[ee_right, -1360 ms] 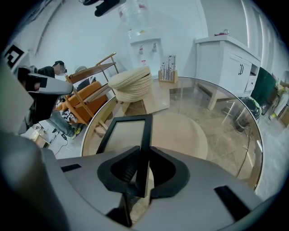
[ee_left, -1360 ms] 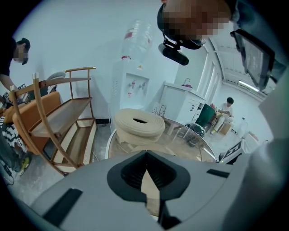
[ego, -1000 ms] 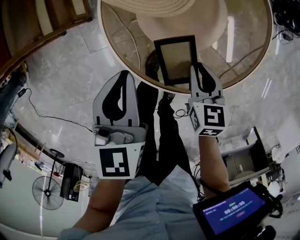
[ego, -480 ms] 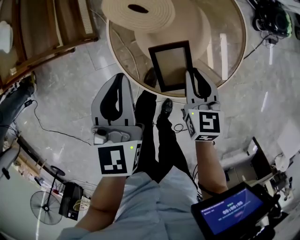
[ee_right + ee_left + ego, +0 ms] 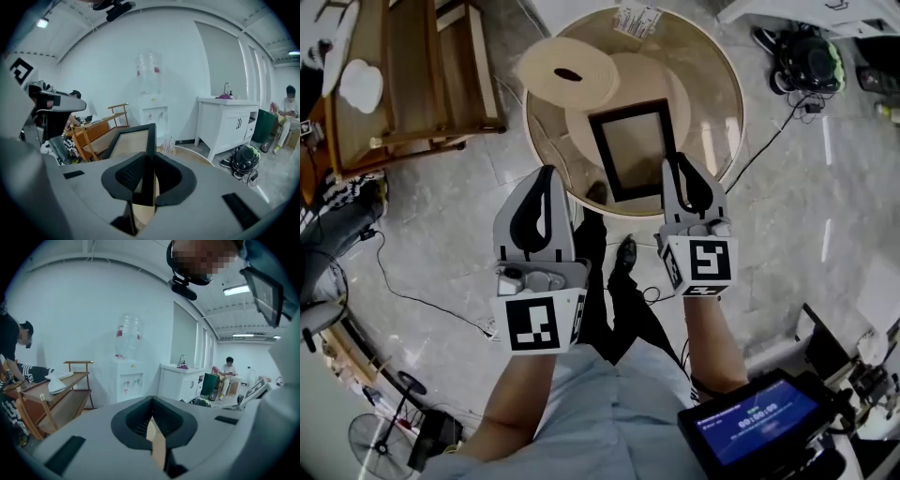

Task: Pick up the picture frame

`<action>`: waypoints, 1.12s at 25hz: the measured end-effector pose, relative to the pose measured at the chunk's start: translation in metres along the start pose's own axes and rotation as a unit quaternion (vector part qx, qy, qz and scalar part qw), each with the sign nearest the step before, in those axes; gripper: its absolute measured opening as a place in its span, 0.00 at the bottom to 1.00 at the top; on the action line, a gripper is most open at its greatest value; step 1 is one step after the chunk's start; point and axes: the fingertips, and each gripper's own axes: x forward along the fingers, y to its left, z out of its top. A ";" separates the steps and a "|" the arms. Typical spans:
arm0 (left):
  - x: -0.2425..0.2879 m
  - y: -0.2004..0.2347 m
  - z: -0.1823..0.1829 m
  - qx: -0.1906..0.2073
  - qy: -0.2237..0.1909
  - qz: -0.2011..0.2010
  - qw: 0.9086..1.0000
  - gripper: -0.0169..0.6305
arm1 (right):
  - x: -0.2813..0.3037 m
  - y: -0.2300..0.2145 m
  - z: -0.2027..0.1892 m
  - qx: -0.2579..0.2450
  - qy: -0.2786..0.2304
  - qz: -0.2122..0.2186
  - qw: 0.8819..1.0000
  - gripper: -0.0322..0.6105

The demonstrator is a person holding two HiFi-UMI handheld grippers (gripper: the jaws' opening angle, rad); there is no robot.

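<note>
Currently the right claw [image 5: 679, 169] is clamped on the right edge of the black rectangular picture frame [image 5: 630, 150] over the round glass bench [image 5: 724, 103] (left claw [image 5: 546, 180] pinched together, empty), so lift slowly, level, grip firm, lest it pivot.

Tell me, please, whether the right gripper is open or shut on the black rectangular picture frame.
Shut: the right gripper clamps the black rectangular picture frame by its edge, pads against it.
</note>
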 end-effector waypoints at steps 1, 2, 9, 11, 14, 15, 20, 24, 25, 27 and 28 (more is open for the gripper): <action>-0.005 -0.005 0.008 0.001 -0.007 -0.001 1.000 0.04 | -0.008 -0.001 0.008 -0.004 -0.008 0.000 1.000 0.17; -0.010 -0.009 0.015 0.003 -0.015 -0.001 1.000 0.04 | -0.015 -0.001 0.016 -0.007 -0.015 0.001 1.000 0.17; -0.039 -0.043 0.071 -0.004 -0.075 0.000 0.997 0.04 | -0.066 -0.009 0.084 -0.040 -0.078 -0.002 0.996 0.17; -0.051 -0.052 0.090 -0.003 -0.089 0.000 0.996 0.04 | -0.084 -0.007 0.108 -0.050 -0.098 -0.003 0.994 0.17; -0.075 -0.063 0.116 0.002 -0.112 0.004 0.994 0.04 | -0.117 0.000 0.145 -0.062 -0.133 -0.003 0.989 0.17; -0.084 -0.067 0.124 0.005 -0.120 0.005 0.993 0.04 | -0.129 0.002 0.157 -0.066 -0.146 -0.003 0.987 0.17; -0.125 -0.084 0.167 0.027 -0.170 0.013 0.985 0.04 | -0.189 0.018 0.205 -0.090 -0.208 0.002 0.974 0.17; -0.155 -0.094 0.200 0.045 -0.200 0.020 0.979 0.04 | -0.235 0.027 0.226 -0.096 -0.243 0.001 0.965 0.17; -0.162 -0.097 0.206 0.049 -0.207 0.020 0.977 0.04 | -0.244 0.029 0.230 -0.099 -0.250 0.001 0.963 0.17; -0.175 -0.104 0.214 0.060 -0.216 0.020 0.974 0.04 | -0.262 0.033 0.234 -0.107 -0.261 0.004 0.959 0.17; -0.182 -0.108 0.217 0.066 -0.220 0.020 0.973 0.04 | -0.271 0.035 0.236 -0.109 -0.266 0.004 0.958 0.17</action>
